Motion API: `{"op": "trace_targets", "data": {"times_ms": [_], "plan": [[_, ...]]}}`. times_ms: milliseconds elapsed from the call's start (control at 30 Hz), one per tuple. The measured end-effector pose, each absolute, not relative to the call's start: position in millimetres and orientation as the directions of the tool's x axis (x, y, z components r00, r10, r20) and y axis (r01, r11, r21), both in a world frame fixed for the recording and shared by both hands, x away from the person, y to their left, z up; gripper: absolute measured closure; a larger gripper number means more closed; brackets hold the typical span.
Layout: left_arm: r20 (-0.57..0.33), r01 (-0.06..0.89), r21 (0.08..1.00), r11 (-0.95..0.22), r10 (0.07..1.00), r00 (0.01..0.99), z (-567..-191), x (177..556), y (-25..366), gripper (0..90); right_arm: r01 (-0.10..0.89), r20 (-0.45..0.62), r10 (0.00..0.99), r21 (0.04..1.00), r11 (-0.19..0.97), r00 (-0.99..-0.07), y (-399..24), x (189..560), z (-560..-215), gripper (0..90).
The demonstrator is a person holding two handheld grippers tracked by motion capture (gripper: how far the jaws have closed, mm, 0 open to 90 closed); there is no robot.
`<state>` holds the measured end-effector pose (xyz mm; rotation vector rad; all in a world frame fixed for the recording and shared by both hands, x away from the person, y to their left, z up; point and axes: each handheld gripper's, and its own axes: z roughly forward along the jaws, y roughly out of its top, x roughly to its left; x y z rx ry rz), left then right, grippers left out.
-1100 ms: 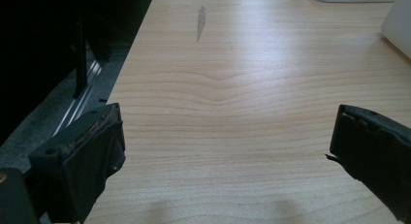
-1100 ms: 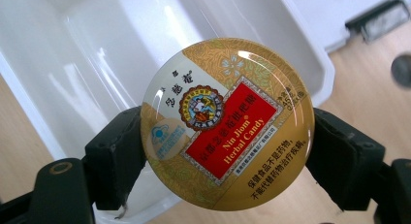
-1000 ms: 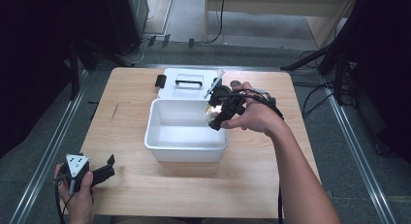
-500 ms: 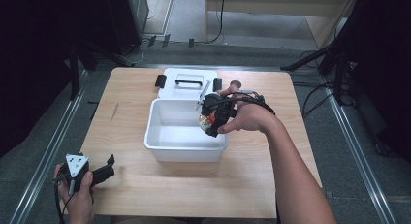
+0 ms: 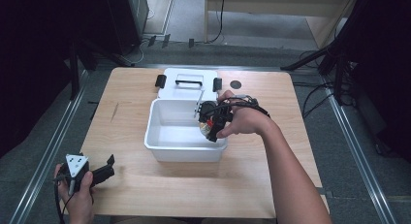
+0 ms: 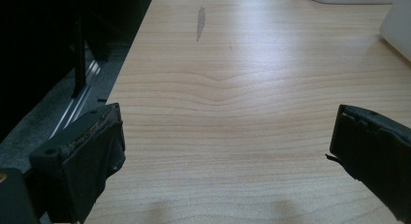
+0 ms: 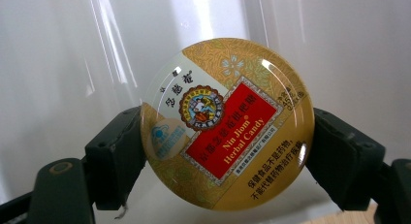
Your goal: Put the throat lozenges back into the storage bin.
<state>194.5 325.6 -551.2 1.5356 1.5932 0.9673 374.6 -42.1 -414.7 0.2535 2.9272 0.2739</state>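
The round candy tin (image 7: 227, 124) sits face-on in the right gripper view, gold rim, red label reading Nin Jiom Herbal Candy, pinched edge to edge across its width by the right tongs (image 7: 227, 151), one black pad pressing on each side of the rim. Being a flat disc it has no long axis to speak of; what counts is that it's held on edge, face toward the camera, with white plastic behind it. From the high view the tin (image 5: 207, 128) hangs at the right-hand end of the white bin (image 5: 160, 136), just inside its right wall and above the floor of the bin, the right tongs (image 5: 209, 121) pointing down and inward from the person's right hand (image 5: 242, 120). So the gap that matters is straight down: tin above bin floor, not yet resting on it as far as I can judge, and the next move looks like a lowering and a release. The bin's lid (image 5: 186, 83) lies flat on the desk (image 5: 261, 180) just behind the bin, black latches either side of its handle. Way off at the near left corner, the left tongs (image 5: 104, 168) rest released, jaws standing wide apart over bare wood in the left gripper view (image 6: 228, 151), nothing between them, well apart from the bin. The right hand is the one on the job here, no contest.
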Motion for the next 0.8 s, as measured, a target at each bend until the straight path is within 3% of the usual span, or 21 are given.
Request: {"op": "trace_targets", "data": {"times_ms": [500, 800], "plan": [[0.006, 0.468, 0.884, 0.012, 0.999, -0.038, -551, 195, 326, 0.0, 0.164, -0.196, 0.182, 0.104, 0.981, -0.964, -31, 375, -433, 20.8], [0.004, 0.467, 0.884, 0.013, 0.999, -0.036, -551, 195, 326, 0.0, 0.21, -0.201, 0.229, 0.108, 0.972, -0.953, -30, 379, -437, 17.5]]}}
